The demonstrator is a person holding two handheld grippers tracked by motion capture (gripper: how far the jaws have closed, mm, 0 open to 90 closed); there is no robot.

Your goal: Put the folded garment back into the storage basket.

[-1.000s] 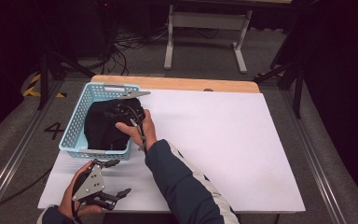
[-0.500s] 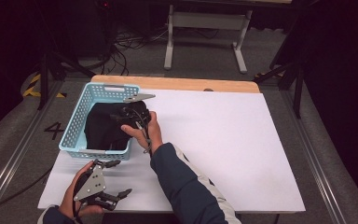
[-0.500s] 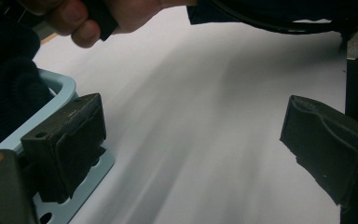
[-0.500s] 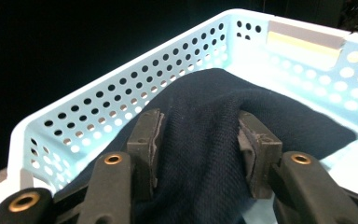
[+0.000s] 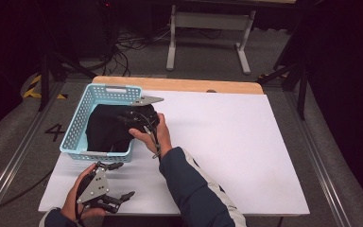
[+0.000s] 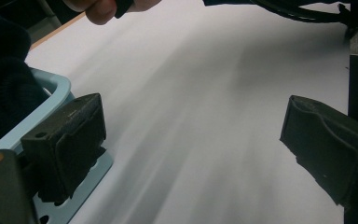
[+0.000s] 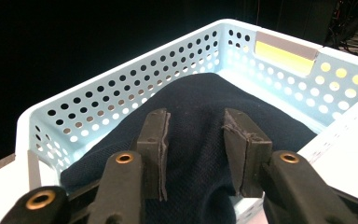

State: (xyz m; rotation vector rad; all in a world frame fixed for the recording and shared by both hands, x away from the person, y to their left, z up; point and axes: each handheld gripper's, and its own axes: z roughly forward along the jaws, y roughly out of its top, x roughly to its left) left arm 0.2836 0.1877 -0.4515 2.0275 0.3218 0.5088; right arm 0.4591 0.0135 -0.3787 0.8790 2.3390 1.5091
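A light blue perforated basket (image 5: pixel 75 127) stands at the table's left and holds a black knitted cloth (image 5: pixel 104 130). A person's right hand holds my right gripper (image 5: pixel 127 118) over the basket's right wall, pointing into it. In the right gripper view the right gripper (image 7: pixel 196 121) has its jaws partly apart, low over the cloth (image 7: pixel 205 93), with the basket wall (image 7: pixel 121 65) behind. My left gripper (image 5: pixel 123 179) is held near the front left edge, wide open with nothing in it. The left gripper view has the left gripper (image 6: pixel 191 135) over bare table beside the basket corner (image 6: pixel 58 86).
A white sheet (image 5: pixel 227 142) covers the table, with a wooden strip (image 5: pixel 179 84) along the far edge. The right sleeve (image 5: pixel 194 189) crosses the front middle. Cables and a metal frame (image 5: pixel 208 23) lie on the floor beyond.
The right hand and its gripper have shifted a little to the right, toward the basket's right wall. The left gripper has stayed where it was.
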